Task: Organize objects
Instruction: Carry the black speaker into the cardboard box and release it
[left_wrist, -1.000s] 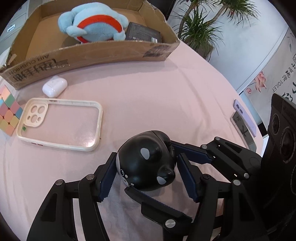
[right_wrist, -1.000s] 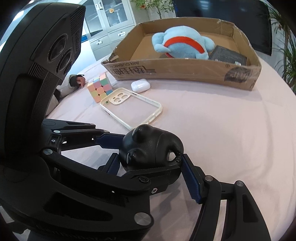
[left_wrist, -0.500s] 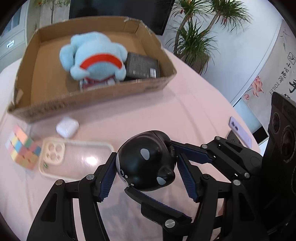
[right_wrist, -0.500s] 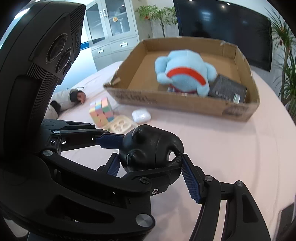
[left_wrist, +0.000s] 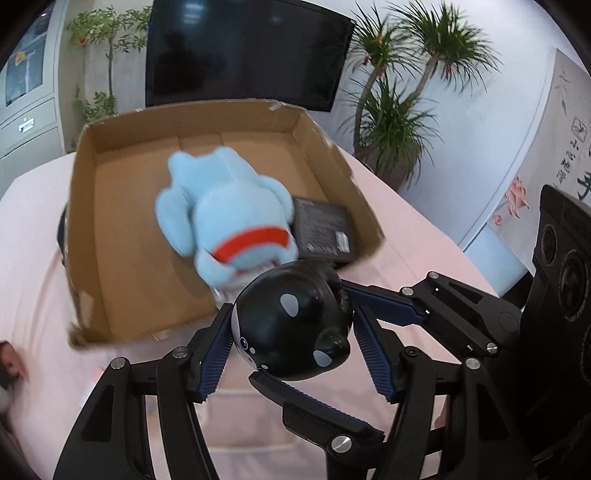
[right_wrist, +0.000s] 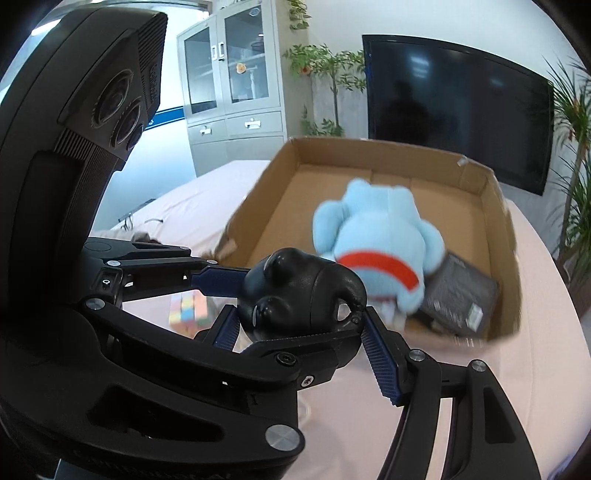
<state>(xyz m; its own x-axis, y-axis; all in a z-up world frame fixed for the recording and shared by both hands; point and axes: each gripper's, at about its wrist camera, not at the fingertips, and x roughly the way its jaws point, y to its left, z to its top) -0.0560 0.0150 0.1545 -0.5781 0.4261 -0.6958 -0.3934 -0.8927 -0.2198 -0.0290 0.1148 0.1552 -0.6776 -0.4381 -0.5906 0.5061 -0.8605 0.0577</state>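
Observation:
A black orca toy (left_wrist: 291, 325) with white spots is held by both grippers at once. My left gripper (left_wrist: 291, 332) is shut on its sides, and my right gripper (right_wrist: 299, 325) is shut on it too, crossing the left one. The toy (right_wrist: 299, 299) is raised above the pink table, just in front of the near wall of an open cardboard box (left_wrist: 85, 229). In the box lie a light blue plush with a red band (left_wrist: 225, 218) and a flat black box (left_wrist: 321, 229). The cardboard box (right_wrist: 506, 236) and plush (right_wrist: 376, 240) also show in the right wrist view.
A pastel puzzle cube (right_wrist: 188, 310) lies on the pink tablecloth (left_wrist: 33, 295) left of the box, partly hidden by the gripper. A black TV screen (left_wrist: 240, 55), potted plants (left_wrist: 395, 110) and a grey cabinet (right_wrist: 236, 85) stand behind the table.
Both grippers have lifted the orca toy and carried it forward towards the cardboard box. The phone case and earbuds case have dropped out of sight below.

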